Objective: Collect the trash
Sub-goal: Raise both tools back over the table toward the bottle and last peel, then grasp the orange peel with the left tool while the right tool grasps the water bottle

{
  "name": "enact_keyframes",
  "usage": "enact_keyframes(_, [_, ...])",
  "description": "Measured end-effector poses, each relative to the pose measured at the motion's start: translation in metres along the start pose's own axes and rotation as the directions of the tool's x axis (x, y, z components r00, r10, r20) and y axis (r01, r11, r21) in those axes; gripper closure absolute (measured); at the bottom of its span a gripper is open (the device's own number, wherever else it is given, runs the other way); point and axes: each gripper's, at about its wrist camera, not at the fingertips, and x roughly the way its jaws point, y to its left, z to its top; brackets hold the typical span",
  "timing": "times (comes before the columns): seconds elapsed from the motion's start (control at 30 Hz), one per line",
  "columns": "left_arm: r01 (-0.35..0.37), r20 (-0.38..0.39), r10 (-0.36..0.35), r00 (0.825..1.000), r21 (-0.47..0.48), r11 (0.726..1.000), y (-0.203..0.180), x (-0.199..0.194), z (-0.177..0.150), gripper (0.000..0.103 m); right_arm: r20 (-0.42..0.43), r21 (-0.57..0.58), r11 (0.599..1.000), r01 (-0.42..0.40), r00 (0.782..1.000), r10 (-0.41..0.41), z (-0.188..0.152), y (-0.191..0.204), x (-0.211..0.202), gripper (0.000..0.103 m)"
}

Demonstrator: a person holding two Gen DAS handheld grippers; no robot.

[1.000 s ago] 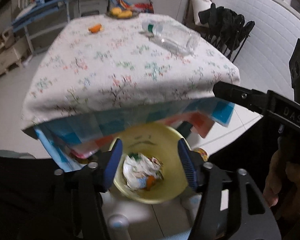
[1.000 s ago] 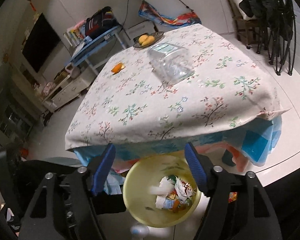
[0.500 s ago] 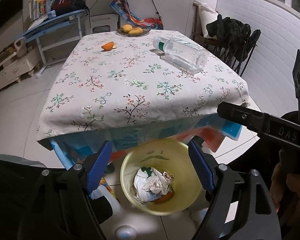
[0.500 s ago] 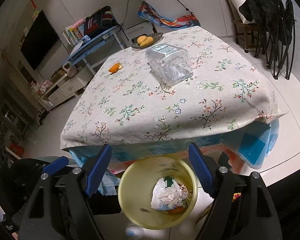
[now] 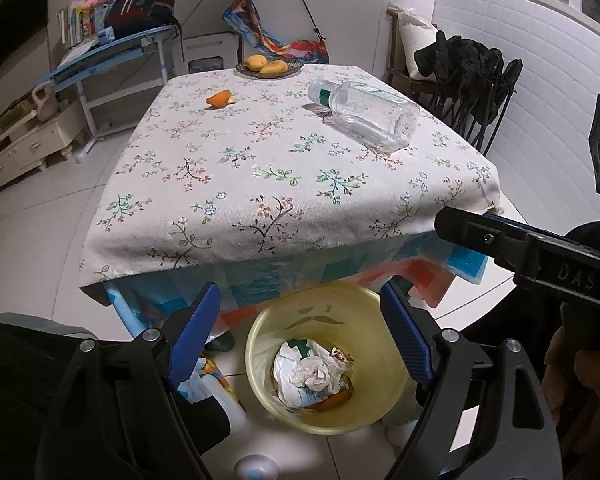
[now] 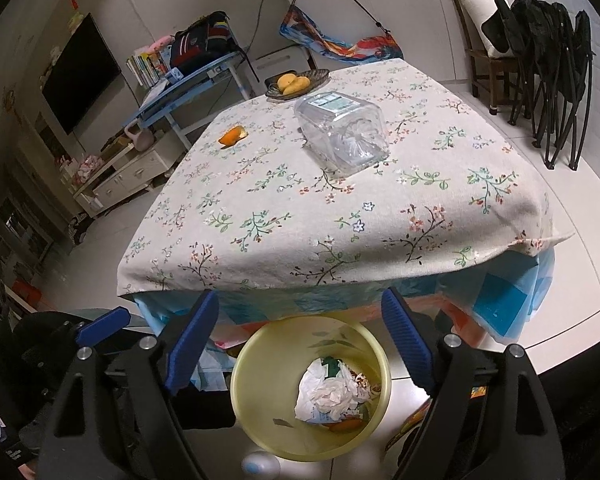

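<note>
Left tool (image 5: pixel 300 332) and right tool (image 6: pixel 300 336) both released, jaws just opening, nothing gripped. Yellow bin (image 5: pixel 384 396) with crumpled trash (image 5: pixel 316 372) sits between the jaws at 6 o'clock; bottle (image 5: pixel 364 114) on counter (image 5: pixel 260 184) at 12.

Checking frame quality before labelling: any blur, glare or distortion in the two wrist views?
Left wrist: sharp, strong fisheye bowing of the table edges, black vignette corners, glare patch on the floor tile below the yellow bin. Right wrist: equally sharp, same barrel distortion, highlights on the clear bottle, room's left side dim.
</note>
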Motion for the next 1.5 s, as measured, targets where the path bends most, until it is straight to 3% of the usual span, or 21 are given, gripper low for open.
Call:
enact_keyframes(0.13, [0.018, 0.033, -0.017, 0.999, -0.028, 0.999, 0.011, -0.001, 0.019, 0.024, 0.039, -0.04, 0.999, -0.003, 0.999, 0.005, 0.015, 0.006, -0.008, 0.018])
enact_keyframes(0.37, [-0.042, 0.12, 0.053, 0.991, -0.091, 0.995, 0.05, -0.006, 0.069, 0.018, 0.07, -0.132, 0.991, 0.021, 0.997, -0.011, 0.061, 0.004, -0.003, 0.017])
enact_keyframes(0.53, [-0.047, 0.114, 0.064, 0.991, -0.144, 0.988, 0.078, 0.011, 0.099, 0.018, 0.039, -0.178, 0.983, 0.044, 0.999, -0.038, 0.089, -0.004, 0.016, 0.016])
enact_keyframes(0.83, [-0.066, 0.065, 0.073, 0.995, -0.114, 0.991, 0.104, 0.073, 0.158, 0.018, -0.022, -0.203, 0.978, 0.053, 0.998, -0.059, 0.126, -0.016, 0.065, 0.015])
enact_keyframes(1.17, [-0.074, 0.029, 0.077, 0.997, -0.094, 0.993, 0.119, 0.142, 0.209, 0.018, -0.062, -0.147, 0.988, 0.039, 0.997, -0.048, 0.143, -0.025, 0.095, 0.015])
enact_keyframes(1.5, [-0.079, -0.004, 0.079, 0.997, -0.061, 0.995, 0.114, 0.196, 0.238, 0.018, -0.105, -0.132, 0.99, 0.047, 0.993, -0.062, 0.147, -0.03, 0.111, 0.015])
